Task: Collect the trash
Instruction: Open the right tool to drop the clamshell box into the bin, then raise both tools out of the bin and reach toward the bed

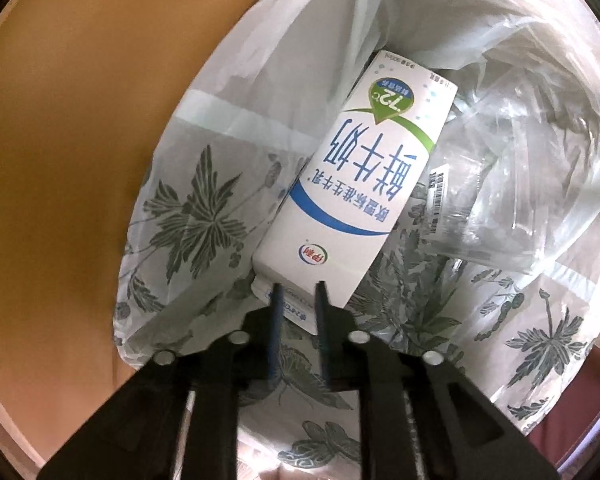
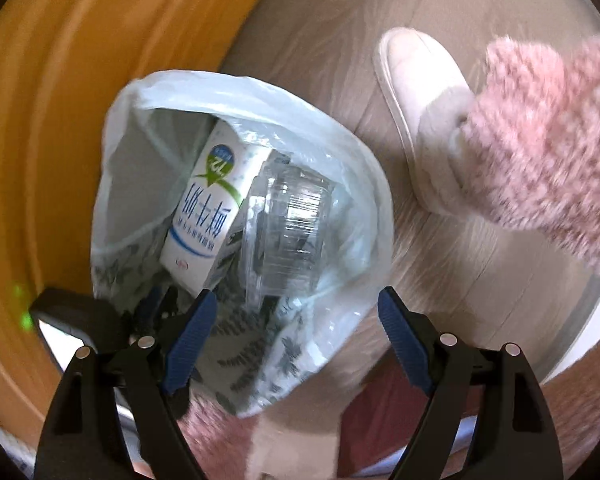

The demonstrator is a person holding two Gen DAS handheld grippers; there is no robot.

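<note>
left tongs (image 1: 298, 286): mine, pointing straight down into the bag; jaws narrow, a slim gap between the tips. Tips sit right at the carton's near end. I can't tell if the pads touch it or just clear it.
right tongs (image 2: 296, 312): jaws wide, nothing between them, hovering over the bag's near rim.
trash bag (image 1: 188, 208): thin translucent plastic with a grey leaf print, mouth open, standing beside the orange surface (image 1: 68, 128).
milk carton (image 1: 360, 172): white, blue and green print, already inside the bag, leaning on the bag's wall next to the orange surface, far end deeper in.
clear plastic container (image 2: 284, 220): also inside, beside the carton on the side away from the orange surface, touching it as far as I can see.
far: wood-look floor (image 2: 480, 248), a person's white slipper (image 2: 416, 92) and pink fuzzy trouser leg (image 2: 560, 152) just beyond the bag.
risk 1: my left tips are close to the bag film; lifting out could snag it and drag or tip the bag.
risk 2: rim is floppy and looks unsupported; if it folds inward, the next item lands on the floor.
risk 3: carton leans loosely; a nudge could shift it across the opening.
</note>
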